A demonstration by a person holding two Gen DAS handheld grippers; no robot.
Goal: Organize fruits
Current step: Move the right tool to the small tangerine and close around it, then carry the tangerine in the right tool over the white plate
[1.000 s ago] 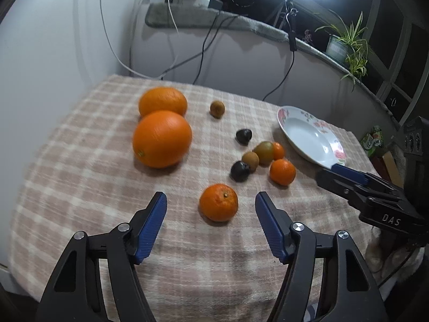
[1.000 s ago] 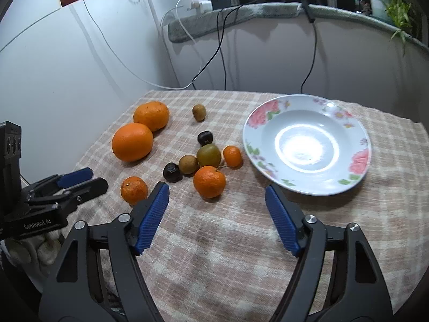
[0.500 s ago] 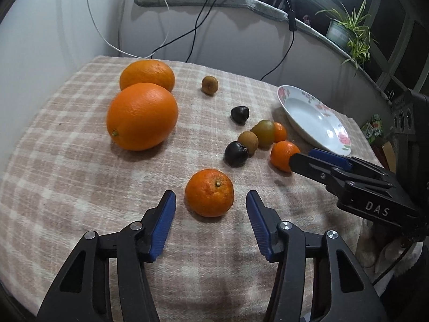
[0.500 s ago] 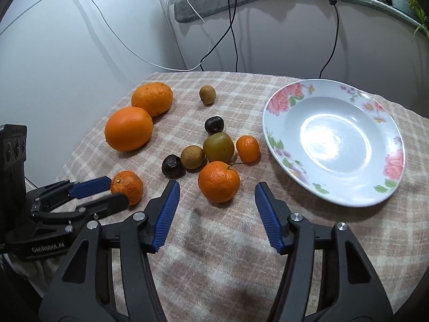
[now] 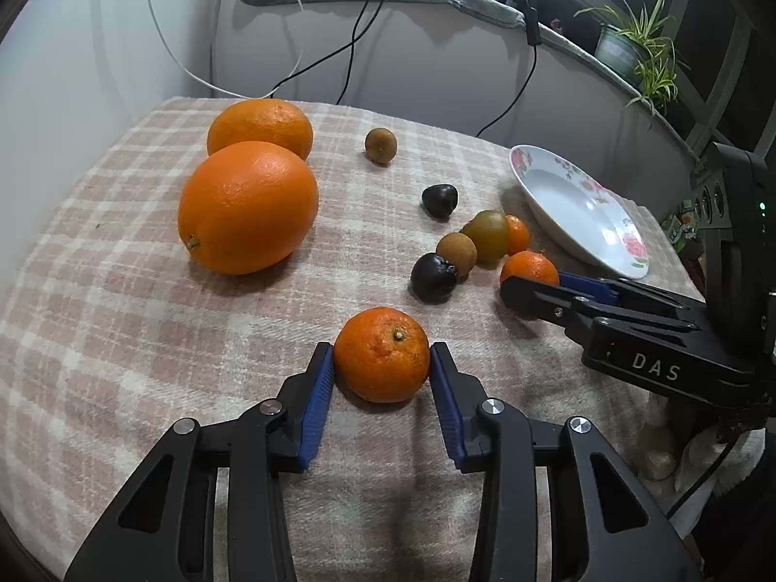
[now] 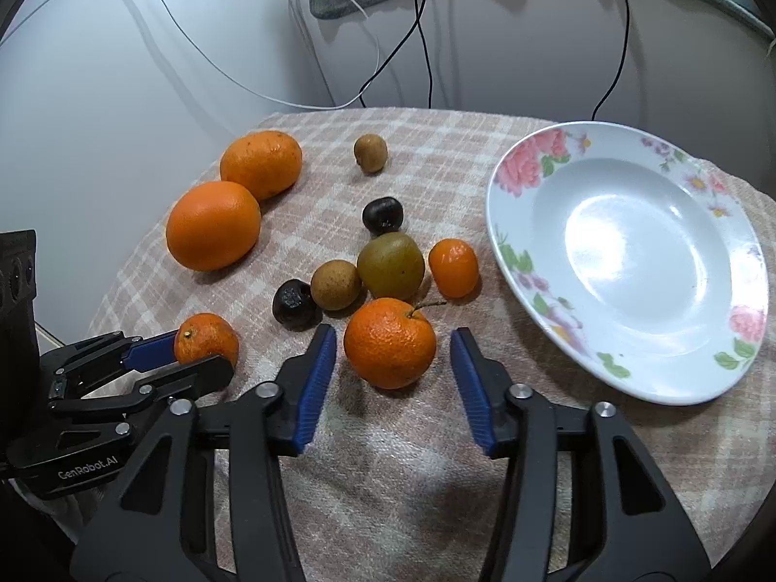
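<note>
Fingers of the left gripper (image 5: 382, 361) clamp a small tangerine (image 5: 382, 354); the right gripper (image 6: 393, 349) brackets a stemmed tangerine (image 6: 389, 342), fingers apart, untouching.

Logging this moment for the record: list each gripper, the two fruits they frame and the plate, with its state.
left gripper: shut on the small mandarin, on the cloth.
right gripper: open, pads clear of the stemmed mandarin.
stemmed mandarin: on the cloth, ungripped.
plate: empty.
</note>
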